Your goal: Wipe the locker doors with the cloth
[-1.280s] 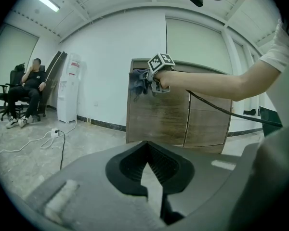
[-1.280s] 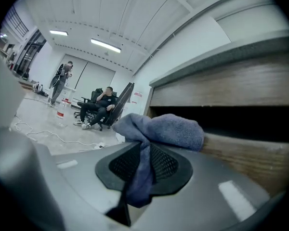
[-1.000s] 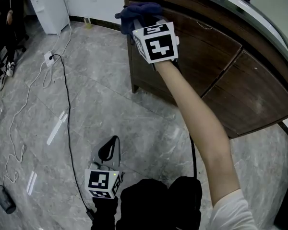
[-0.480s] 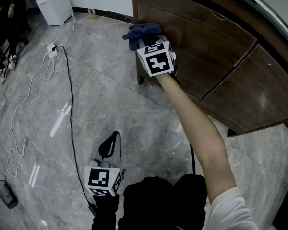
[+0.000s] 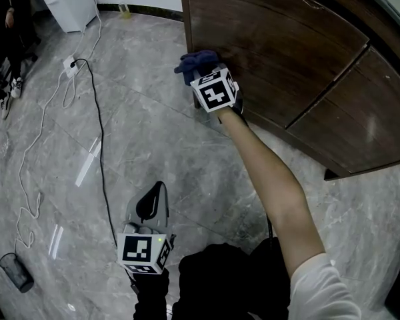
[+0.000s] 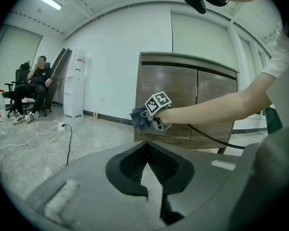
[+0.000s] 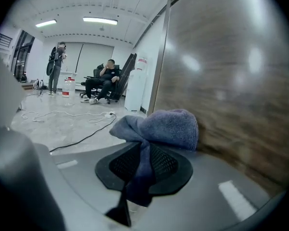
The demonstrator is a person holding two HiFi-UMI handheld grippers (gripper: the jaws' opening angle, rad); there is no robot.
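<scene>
Right gripper view: the right tool (image 7: 145, 150) pinches the cloth (image 7: 166, 126), its bunched end just ahead, pressed on the locker door (image 7: 231, 81) near that door's lower left edge; the left tool (image 5: 151, 202), pressed together and empty, hangs well away.

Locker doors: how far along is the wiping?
Done: no door shows a clearly wiped patch. In hand: the right tool holds the crumpled blue cloth against the dark brown wooden left door, low down. Remaining: the matching right door; the left tool hangs idle.
</scene>
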